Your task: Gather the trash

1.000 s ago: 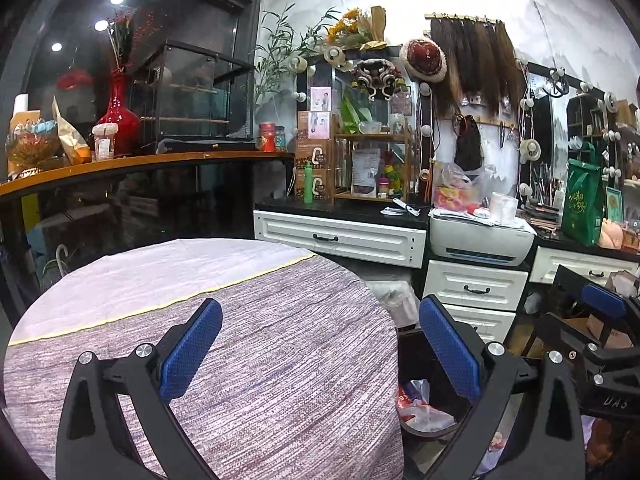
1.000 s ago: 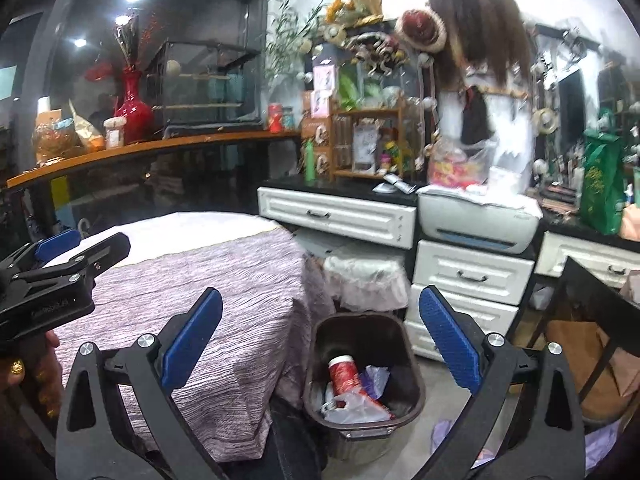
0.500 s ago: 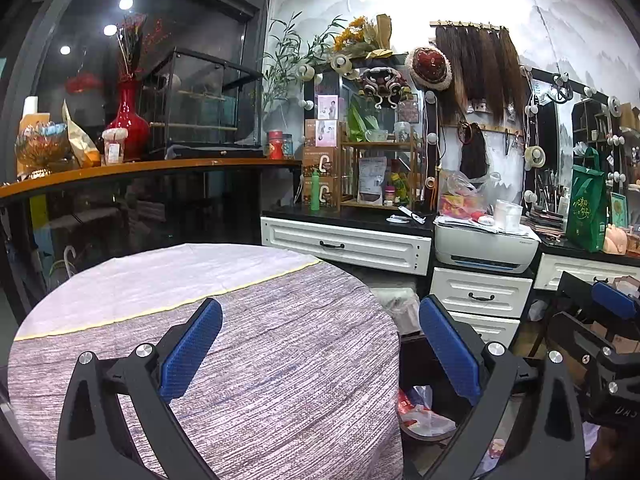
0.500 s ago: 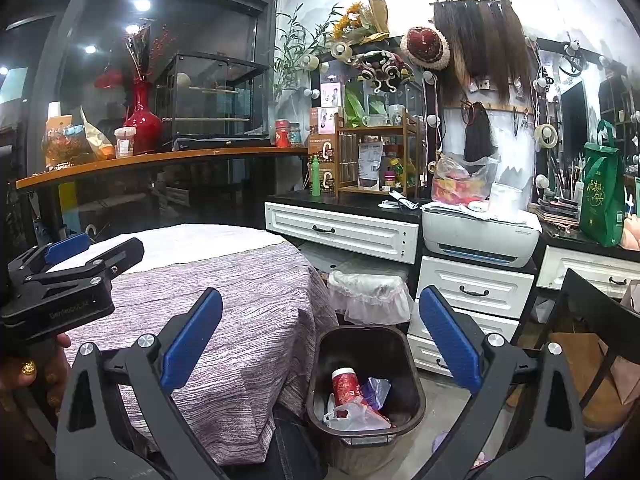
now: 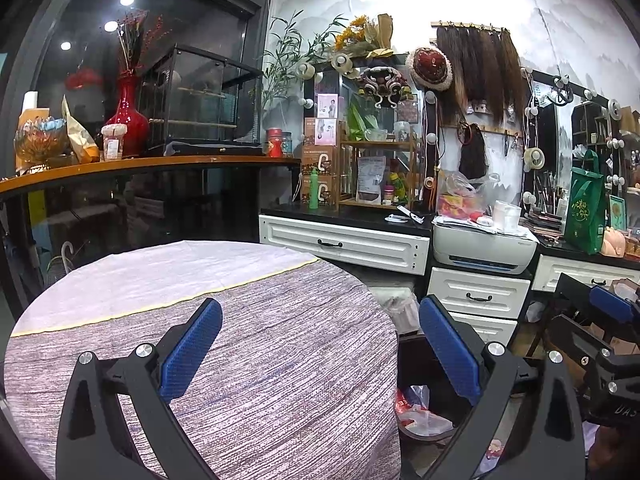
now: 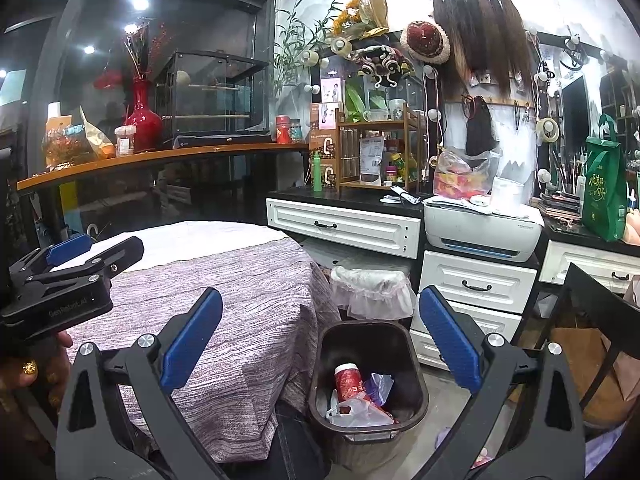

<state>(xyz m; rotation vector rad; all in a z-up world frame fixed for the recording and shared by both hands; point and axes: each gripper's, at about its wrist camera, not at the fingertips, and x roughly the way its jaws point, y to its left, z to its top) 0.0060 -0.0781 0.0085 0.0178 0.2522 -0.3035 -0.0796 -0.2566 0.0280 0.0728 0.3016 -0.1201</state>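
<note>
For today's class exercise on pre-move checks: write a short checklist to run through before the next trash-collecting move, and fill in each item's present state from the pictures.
1. Left tool open and holding nothing: ok.
2. Right tool open and holding nothing: ok.
3. Dark bin open-topped, upright beside the table: ok.
4. Room left in bin above the red cup and plastic bag: ok.
5. Trash to pick visible on the purple tablecloth: not ok, none seen.
6. Floor around the bin free of litter: cannot tell, mostly hidden.
</note>
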